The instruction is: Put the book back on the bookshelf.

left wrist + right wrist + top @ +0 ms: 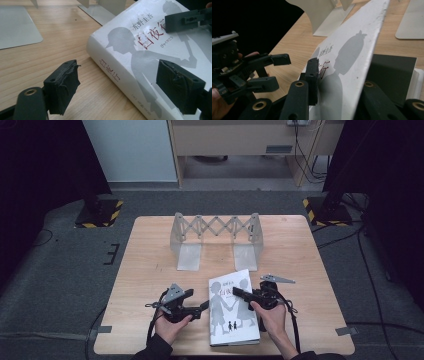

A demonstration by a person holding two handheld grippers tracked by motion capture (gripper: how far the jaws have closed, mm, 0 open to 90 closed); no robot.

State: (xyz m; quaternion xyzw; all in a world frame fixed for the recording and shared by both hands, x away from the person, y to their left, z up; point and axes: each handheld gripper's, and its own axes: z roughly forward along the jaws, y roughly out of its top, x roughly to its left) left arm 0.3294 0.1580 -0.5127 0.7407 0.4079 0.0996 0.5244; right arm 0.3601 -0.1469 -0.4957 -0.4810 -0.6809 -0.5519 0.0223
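Observation:
A thick white book (232, 307) with grey silhouettes of figures on its cover lies near the front of the wooden table (150, 270). My right gripper (239, 293) reaches over it from the right and is shut on the front cover (347, 62), which stands lifted off the pages with a dark endpaper under it. One pad (313, 75) presses the printed face; the other jaw is behind the cover. My left gripper (202, 308) rests just left of the book, open, its pads (65, 82) apart on either side of the spine corner (110, 72) without touching it.
A grey metal expanding book rack (216, 237) with two flat foot plates stands at the middle back of the table. Bare wood lies left of the book. Two black stands with striped bases (97, 212) sit on the floor beyond the table's far corners.

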